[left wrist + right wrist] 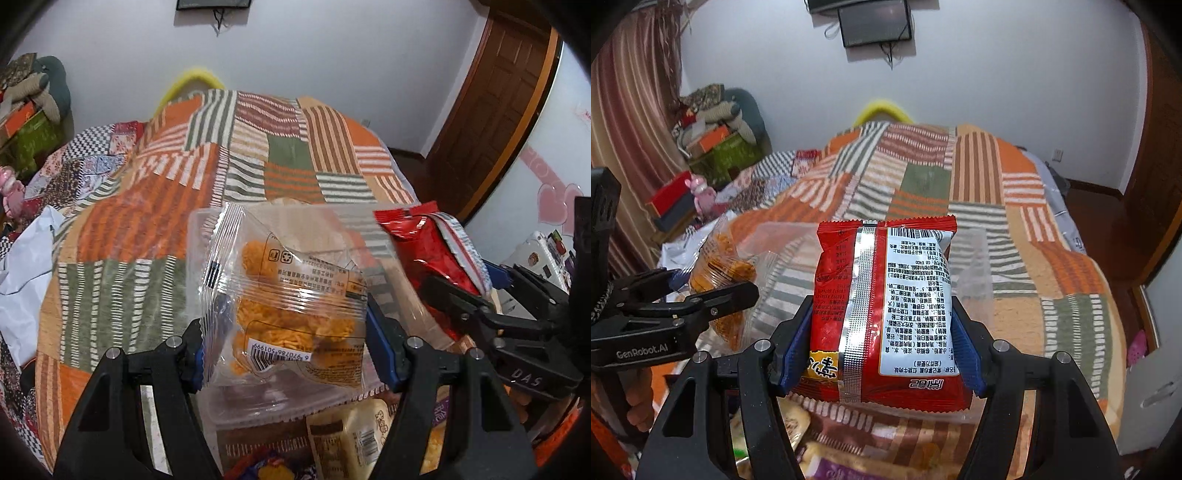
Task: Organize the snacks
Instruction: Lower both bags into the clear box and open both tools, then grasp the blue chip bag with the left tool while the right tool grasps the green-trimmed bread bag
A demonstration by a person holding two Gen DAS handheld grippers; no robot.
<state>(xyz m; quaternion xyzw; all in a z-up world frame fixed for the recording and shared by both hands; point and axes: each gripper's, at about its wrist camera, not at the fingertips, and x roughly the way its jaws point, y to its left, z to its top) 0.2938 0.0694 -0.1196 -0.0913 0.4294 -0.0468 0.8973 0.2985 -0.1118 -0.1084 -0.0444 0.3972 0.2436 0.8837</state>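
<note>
Left wrist view: your left gripper (284, 350) is clamped on one clear, crinkly bag (280, 295) of orange noodle bits. It hangs over one clear plastic box (258, 410) on the striped bed (147, 221). Your right gripper (879, 350) is clamped on one shiny red pack (882, 314), flat and rectangular, with a silver seam, above the same box.

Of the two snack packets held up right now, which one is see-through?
The clear plastic packet of orange snacks, clamped in the left gripper. The packet in the right gripper is an opaque red foil packet with a white printed panel.
</note>
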